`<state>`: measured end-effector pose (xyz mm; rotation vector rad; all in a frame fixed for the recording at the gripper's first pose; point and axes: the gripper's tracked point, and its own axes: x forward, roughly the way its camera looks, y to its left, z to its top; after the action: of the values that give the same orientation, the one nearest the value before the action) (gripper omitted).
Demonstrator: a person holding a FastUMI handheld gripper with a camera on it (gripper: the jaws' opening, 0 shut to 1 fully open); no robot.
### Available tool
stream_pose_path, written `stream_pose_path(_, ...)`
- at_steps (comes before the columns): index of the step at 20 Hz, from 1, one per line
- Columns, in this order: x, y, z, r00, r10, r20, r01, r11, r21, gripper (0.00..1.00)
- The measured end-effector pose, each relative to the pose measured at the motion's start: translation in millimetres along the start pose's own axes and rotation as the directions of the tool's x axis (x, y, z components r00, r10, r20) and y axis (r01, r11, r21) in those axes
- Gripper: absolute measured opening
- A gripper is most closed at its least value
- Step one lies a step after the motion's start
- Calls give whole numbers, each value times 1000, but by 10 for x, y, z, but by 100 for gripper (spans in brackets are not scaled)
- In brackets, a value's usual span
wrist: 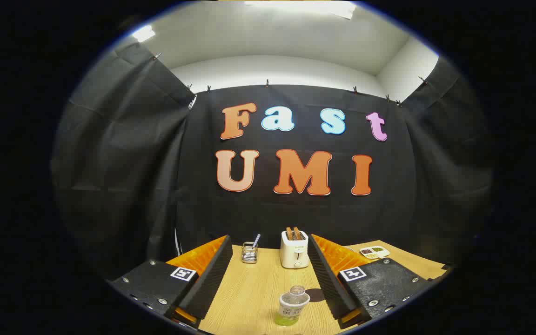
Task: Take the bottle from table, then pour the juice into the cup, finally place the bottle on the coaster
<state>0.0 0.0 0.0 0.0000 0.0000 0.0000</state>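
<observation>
The gripper (268,279) sits nearest, its two fingers spread wide apart with nothing between the pads. The left finger (207,279) and right finger (326,279) frame a strip of bare wooden table (249,298). Low in the gap, closer to the right finger than the left, stands the bottle (292,305), upright and apart from both fingers. It is clear plastic with a pale label and a little yellow-green juice at the bottom; whether a cap is on cannot be told.

Beyond the fingers, near the back wall, a cream toaster (294,249) holds two slices of bread. To its left stands a small wire holder (249,252) with a utensil sticking up. Off past the right finger lies a small divided dish (374,252) of dark and greenish bits.

Judging from here, the grasp has not begun. The main risk is the off-centre bottle: if the fingers close as they stand, the right one would likely meet it first and push or tip it, as it is light and nearly empty. Squeezing thin plastic too hard could buckle it. A high grip could let it swing during the pour.
</observation>
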Motion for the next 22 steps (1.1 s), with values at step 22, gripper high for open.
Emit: stream_pose_path(22, 19, -239, -42, 996, -89, 5, 90, 996, -12, 96)
